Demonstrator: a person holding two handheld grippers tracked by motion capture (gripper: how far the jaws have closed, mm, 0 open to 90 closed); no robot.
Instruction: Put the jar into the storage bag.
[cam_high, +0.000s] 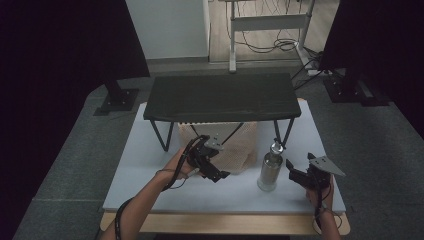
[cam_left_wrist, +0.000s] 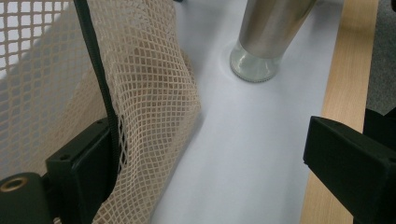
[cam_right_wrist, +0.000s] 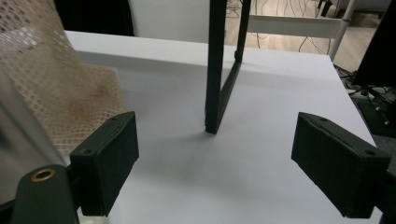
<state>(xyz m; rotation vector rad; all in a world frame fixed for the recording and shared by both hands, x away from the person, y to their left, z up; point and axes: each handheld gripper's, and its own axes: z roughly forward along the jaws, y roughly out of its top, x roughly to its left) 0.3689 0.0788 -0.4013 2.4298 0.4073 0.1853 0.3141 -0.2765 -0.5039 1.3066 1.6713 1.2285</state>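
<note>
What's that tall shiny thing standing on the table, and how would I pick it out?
Look at the white table top, in front of the black shelf. Between the cream mesh bag and the right gripper stands a bottle. It is the one upright, metallic thing there, with a clear glass base and a narrow neck; the bag beside it is soft and netted.

Beige mesh bag (cam_high: 235, 145) slumped — steel bottle (cam_high: 270, 167) upright beside.

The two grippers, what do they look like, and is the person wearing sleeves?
Both the left gripper and the right gripper are black, with blocky rectangular jaws, each topped by a grey three-cornered plate. A brass-coloured ring sits beside one jaw. Black cables trail back along bare forearms; no sleeves show.
</note>
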